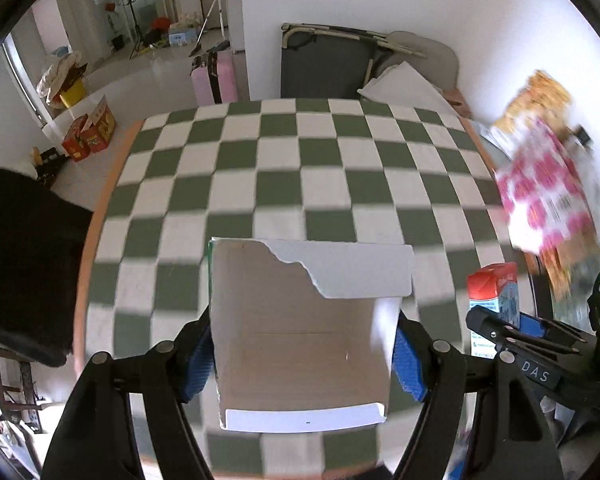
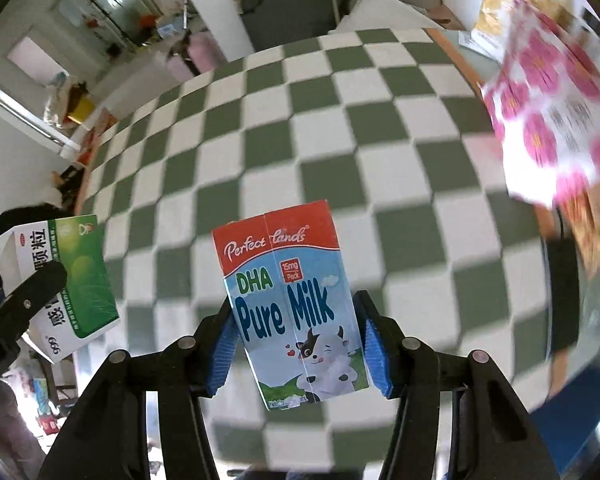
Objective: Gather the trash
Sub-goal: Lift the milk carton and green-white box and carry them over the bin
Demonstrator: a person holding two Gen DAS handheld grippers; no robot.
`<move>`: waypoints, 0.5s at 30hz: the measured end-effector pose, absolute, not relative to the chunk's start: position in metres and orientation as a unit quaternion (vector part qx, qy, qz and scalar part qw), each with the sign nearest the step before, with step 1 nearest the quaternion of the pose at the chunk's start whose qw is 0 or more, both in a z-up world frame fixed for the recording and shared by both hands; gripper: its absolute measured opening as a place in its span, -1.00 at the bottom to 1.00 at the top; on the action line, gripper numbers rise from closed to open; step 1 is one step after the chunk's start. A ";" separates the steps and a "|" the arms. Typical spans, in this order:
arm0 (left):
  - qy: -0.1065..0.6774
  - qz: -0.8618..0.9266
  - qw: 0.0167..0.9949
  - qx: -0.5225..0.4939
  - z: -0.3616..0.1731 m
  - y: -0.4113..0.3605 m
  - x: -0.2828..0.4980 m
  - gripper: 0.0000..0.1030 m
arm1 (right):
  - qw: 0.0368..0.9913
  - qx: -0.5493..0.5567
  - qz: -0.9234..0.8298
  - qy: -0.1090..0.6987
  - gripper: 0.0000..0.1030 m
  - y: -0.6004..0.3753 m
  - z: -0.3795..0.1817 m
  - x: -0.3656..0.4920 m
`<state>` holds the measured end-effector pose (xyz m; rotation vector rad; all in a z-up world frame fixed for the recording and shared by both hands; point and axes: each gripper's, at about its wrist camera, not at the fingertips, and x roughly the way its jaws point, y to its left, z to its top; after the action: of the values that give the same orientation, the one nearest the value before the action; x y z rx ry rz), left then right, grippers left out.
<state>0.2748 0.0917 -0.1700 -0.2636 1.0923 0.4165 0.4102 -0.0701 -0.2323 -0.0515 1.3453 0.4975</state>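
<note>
Left wrist view: your left gripper (image 1: 304, 360) clamps the torn medicine box (image 1: 304, 332), right gripper (image 2: 300, 344) grips the milk carton (image 2: 292, 304), both lifted clear of the checkered table (image 1: 284, 168) for binning

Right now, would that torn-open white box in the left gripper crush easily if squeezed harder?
Probably. The open box looks like thin card, empty, with a torn flap, so it likely flexes between the left gripper pads and weighs little.
</note>
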 end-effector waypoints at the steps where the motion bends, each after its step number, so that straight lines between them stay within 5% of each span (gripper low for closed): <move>1: 0.514 0.191 0.827 -0.126 -0.169 0.088 0.249 0.40 | 0.754 -0.019 0.229 0.615 0.10 -0.073 -0.230 0.388; 8: 0.552 0.166 0.806 -0.134 -0.189 0.034 0.126 0.40 | 0.739 0.015 0.222 0.636 0.10 -0.105 -0.233 0.210; 15: 0.618 0.160 0.747 -0.186 -0.267 0.012 0.039 0.40 | 0.677 0.015 0.194 0.710 0.10 -0.140 -0.305 0.083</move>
<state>0.0394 0.0120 -0.2671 -0.4067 1.3523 0.3498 0.0834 -0.1398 -0.3050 0.0327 1.5962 0.4357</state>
